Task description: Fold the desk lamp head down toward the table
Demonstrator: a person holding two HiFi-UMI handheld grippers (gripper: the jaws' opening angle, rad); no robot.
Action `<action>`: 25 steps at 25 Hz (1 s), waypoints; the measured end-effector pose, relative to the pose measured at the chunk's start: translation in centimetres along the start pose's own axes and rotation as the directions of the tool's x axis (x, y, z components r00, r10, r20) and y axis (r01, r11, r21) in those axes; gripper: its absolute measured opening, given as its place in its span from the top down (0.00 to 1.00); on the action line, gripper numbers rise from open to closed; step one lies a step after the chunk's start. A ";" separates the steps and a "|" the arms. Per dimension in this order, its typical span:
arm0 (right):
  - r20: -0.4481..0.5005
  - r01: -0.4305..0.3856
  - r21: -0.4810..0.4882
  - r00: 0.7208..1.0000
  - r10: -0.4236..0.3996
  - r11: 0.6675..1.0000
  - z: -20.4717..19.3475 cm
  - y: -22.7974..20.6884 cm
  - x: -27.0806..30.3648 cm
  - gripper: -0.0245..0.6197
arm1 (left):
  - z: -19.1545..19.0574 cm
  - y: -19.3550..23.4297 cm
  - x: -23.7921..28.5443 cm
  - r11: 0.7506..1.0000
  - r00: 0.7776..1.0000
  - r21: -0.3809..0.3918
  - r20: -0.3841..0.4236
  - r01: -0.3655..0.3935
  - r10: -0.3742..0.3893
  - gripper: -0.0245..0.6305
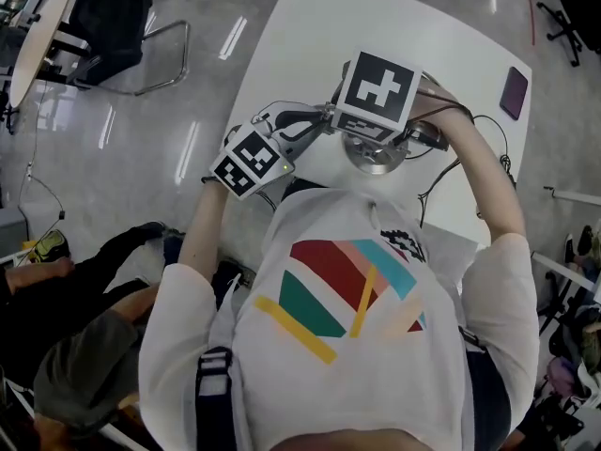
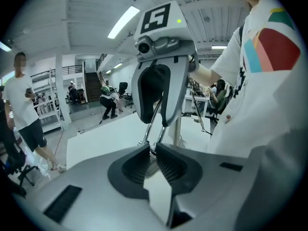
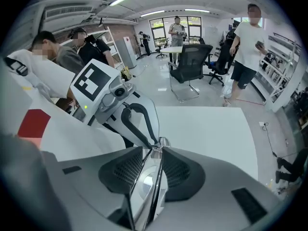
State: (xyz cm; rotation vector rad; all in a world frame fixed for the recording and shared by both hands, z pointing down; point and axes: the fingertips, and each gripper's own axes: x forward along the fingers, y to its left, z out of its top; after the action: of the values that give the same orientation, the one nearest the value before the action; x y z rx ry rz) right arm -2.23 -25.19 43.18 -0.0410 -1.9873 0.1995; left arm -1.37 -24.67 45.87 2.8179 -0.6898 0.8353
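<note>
The fold looked under way, not finished. The right gripper (image 3: 156, 150) was clamped on the shiny flat metal head (image 3: 144, 191) of the chrome desk lamp (image 1: 376, 153). The left gripper (image 2: 152, 150) stood a narrow slit apart around its thin chrome arm rods (image 2: 153, 127). Full lowering and letting go were left. A white table (image 1: 310, 26) lay under the lamp, with a purple flat pad (image 1: 514, 92) beyond it. A black chair (image 1: 113, 17) stood well apart on the glossy grey floor (image 1: 141, 139).
</note>
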 end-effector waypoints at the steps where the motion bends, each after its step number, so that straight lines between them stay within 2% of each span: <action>1: -0.011 -0.006 0.005 1.000 0.006 1.000 -0.2 0.0 0.2 0.76 | -0.1 -0.1 0.3 1.000 1.000 -0.004 -0.012 0.012 -0.012 0.86; 4: -0.021 -0.023 0.004 1.000 0.023 1.000 -0.3 0.0 0.3 0.76 | -0.4 -0.2 0.5 0.999 0.999 -0.042 -0.009 0.032 -0.032 0.86; 8: -0.024 -0.033 0.006 0.999 0.033 0.999 -0.4 0.1 0.4 0.76 | -0.5 -0.4 0.6 0.999 1.000 -0.045 -0.003 0.030 -0.030 0.86; 14: -0.037 -0.002 -0.003 0.999 0.002 1.000 -0.6 -0.1 0.8 0.76 | -0.6 -0.4 0.9 0.999 1.000 -0.053 0.022 0.012 -0.011 0.86; 16: -0.042 0.000 -0.027 0.999 -0.001 1.000 -0.6 0.2 1.0 0.76 | -0.8 -0.5 0.8 0.998 1.000 -0.053 0.020 0.014 -0.013 0.86; 18: -0.045 0.001 -0.095 0.999 -0.005 0.996 -0.6 0.8 1.2 0.76 | -1.0 -0.8 0.7 0.999 1.000 -0.039 0.004 0.021 -0.021 0.86; 21: -0.009 0.062 -0.200 0.998 -0.065 0.978 -0.2 1.1 -0.1 0.76 | -0.9 -1.0 0.4 1.000 0.999 0.017 -0.029 0.013 -0.013 0.86; 23: 0.045 0.139 -0.193 0.990 -0.132 0.971 0.1 0.4 -2.3 0.76 | -0.5 -0.5 0.0 0.999 1.000 0.045 -0.028 -0.012 0.014 0.86; 25: 0.119 0.185 -0.145 0.979 -0.168 0.972 0.1 -0.3 -4.8 0.76 | 0.2 0.4 -1.1 0.999 0.999 0.024 0.015 -0.039 0.038 0.86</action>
State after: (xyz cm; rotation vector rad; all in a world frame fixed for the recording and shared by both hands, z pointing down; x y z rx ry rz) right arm -0.28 -26.08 38.87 0.0477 -2.0962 -0.0701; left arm -2.23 -24.70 45.09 2.8437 -0.7433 0.8365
